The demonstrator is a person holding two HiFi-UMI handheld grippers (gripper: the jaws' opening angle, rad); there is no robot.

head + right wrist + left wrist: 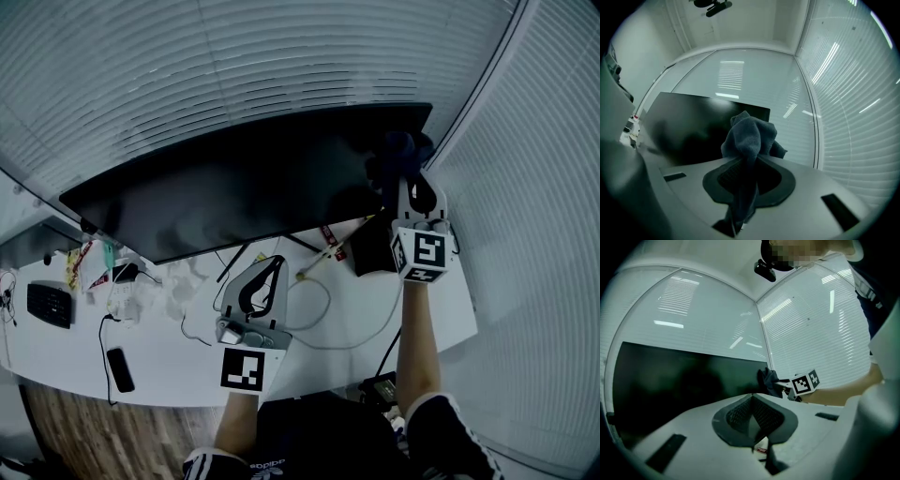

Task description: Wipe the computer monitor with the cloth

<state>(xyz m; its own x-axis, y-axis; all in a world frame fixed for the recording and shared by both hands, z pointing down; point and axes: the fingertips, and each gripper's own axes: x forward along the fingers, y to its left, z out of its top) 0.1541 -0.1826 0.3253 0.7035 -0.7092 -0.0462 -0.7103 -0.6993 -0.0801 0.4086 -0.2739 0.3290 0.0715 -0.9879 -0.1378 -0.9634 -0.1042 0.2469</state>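
One bunched dark cloth (750, 133) clenched in right gripper (746, 176) jaws — at monitor (244, 192), left gripper (752, 420) jaws together.

The monitor (234, 192) stands on the desk (178, 370) ahead of me. My right gripper (405, 180) holds the cloth (398, 153) at its right end; my left gripper (267, 274) hangs before its middle, above the desk.

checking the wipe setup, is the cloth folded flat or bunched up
Bunched. The dark cloth is a crumpled wad pinched in the right gripper, a tail hanging below the jaws.

Cloth (750, 136) pinched in jaws, monitor (689, 131) beyond
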